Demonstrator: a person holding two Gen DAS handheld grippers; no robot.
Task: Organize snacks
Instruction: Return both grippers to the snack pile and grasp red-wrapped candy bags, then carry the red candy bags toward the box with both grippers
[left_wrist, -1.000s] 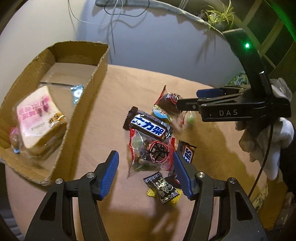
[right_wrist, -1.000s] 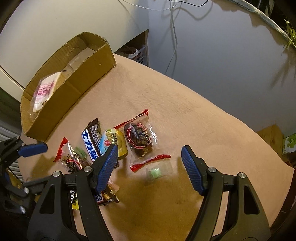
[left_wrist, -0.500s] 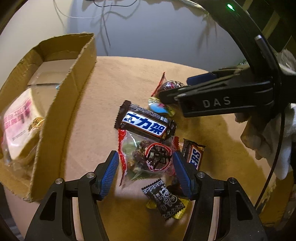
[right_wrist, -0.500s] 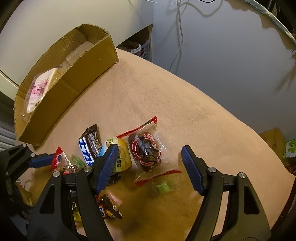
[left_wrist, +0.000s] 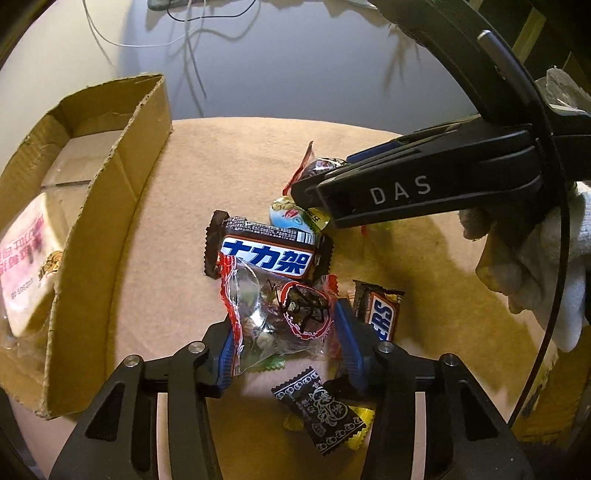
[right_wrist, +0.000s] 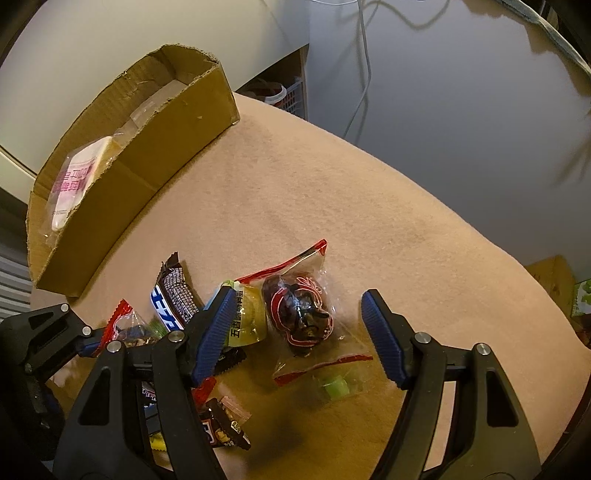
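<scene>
Snacks half-hidden beneath black clamp fingers

A yellow foil-wrapped candy lies mostly under 1 black patterned wrapper; the brown Snickers bar is partly covered, its lettering cut short.

"DAS" on right claw; "士力架" on choc bar.

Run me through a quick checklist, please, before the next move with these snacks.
1. Hold of left gripper on clear snack bag: jaws have just been closing, pads meet both sides: ok.
2. Bag free of neighbours: it overlaps the blue-label chocolate bar, and the mini bar sits beside one finger: cannot tell.
3. Hold of right gripper on dark packet: jaws have just been closing, packet between them, untouched: not ok.
4. Room in cardboard box: ok.
5. Grippers apart: ok.
</scene>
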